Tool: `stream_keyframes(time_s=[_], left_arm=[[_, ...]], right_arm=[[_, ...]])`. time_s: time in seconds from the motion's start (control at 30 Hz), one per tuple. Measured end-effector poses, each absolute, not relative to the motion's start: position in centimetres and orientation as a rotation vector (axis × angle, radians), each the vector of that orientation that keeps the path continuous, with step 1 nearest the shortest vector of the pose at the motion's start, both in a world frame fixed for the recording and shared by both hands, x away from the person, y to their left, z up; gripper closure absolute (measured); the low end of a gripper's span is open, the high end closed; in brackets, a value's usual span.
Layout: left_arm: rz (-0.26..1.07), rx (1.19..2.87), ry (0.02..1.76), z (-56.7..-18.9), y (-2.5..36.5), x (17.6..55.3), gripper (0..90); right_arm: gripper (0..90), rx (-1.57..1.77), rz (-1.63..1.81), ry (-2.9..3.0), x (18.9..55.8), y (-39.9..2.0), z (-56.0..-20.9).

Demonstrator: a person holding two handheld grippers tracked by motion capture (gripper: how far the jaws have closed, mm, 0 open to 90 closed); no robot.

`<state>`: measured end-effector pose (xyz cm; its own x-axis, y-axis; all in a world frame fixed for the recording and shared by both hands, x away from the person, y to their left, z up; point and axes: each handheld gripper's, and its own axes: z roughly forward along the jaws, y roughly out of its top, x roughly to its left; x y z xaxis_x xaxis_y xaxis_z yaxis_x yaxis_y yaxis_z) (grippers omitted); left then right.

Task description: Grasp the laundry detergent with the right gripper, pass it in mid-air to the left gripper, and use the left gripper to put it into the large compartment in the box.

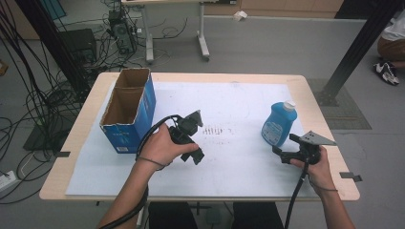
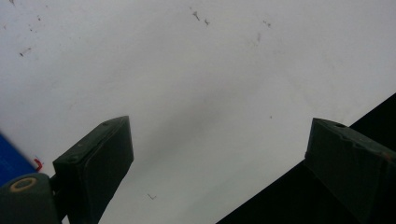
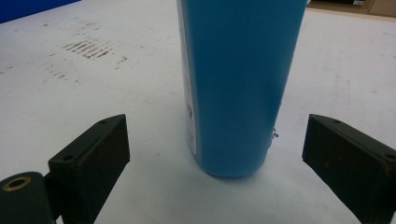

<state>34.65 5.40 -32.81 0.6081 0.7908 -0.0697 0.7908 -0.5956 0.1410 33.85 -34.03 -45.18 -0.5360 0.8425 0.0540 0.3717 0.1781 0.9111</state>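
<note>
A blue bottle [image 1: 279, 124] with a white cap stands upright at the right of the white sheet [image 1: 229, 164]. My right gripper [image 1: 285, 147] is open just in front of it, low over the sheet. In the right gripper view the bottle [image 3: 233, 84] stands a little beyond the two spread jaws of that gripper [image 3: 217, 135], and neither jaw touches it. My left gripper [image 1: 192, 156] hangs open over the sheet's middle left, next to the blue cardboard box [image 1: 129, 109]. In its own view the left gripper [image 2: 219, 135] has nothing but bare sheet between its jaws.
The box has an open top with two compartments, and a corner of it [image 2: 9, 161] shows in the left gripper view. Faint reddish marks [image 1: 212, 130] stain the sheet's middle. Cables [image 1: 28, 105] cover the floor at left. A person's shoe [image 1: 388, 72] is at far right.
</note>
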Motion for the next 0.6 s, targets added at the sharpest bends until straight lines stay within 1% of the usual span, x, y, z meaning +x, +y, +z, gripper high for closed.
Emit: stream_keyframes(time_s=[0.6], left_arm=[[-0.009,2.687,1.326,-32.88,5.38,34.61,8.1]], right_arm=[[7.3,1.086,1.400,1.922,34.57,-33.48,-45.25]])
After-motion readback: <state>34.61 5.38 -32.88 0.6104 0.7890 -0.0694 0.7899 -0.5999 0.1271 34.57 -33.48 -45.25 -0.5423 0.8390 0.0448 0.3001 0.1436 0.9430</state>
